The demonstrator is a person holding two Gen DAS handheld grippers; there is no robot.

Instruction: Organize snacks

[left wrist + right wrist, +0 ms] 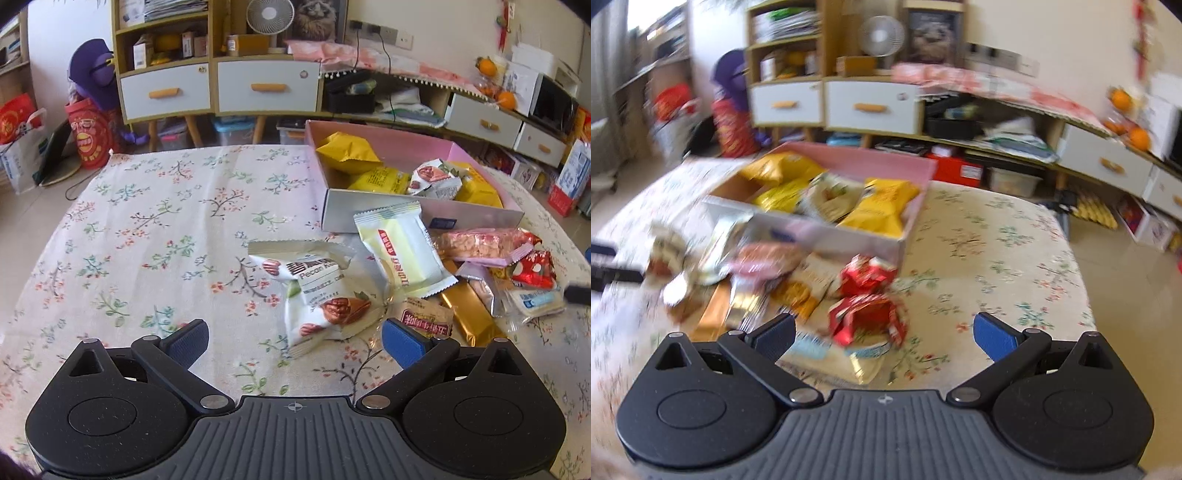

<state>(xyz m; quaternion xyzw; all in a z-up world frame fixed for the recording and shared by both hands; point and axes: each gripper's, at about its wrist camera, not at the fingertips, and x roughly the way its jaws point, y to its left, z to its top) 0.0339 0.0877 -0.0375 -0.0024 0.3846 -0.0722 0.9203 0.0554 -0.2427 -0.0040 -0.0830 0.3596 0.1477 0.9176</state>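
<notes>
A pink box (413, 212) on the floral tablecloth holds yellow packets (349, 152) and a pecan packet. Loose snacks lie in front of it. My left gripper (295, 341) is open, just short of a white pecan packet (321, 295) that lies between its fingers. A pale yellow packet (400, 254) leans on the box wall. In the blurred right wrist view the box (849, 236) shows with yellow packets (882, 210). My right gripper (884, 338) is open over a red wrapper (868, 319). A second red wrapper (866, 275) lies beyond it.
A pink nut bar (480, 245), a gold bar (471, 317) and a red wrapper (533, 271) lie to the right. The other gripper's tip (578, 293) shows at the right edge. Drawers and shelves (218, 88) stand behind the table. The table's right edge (1082, 295) drops to the floor.
</notes>
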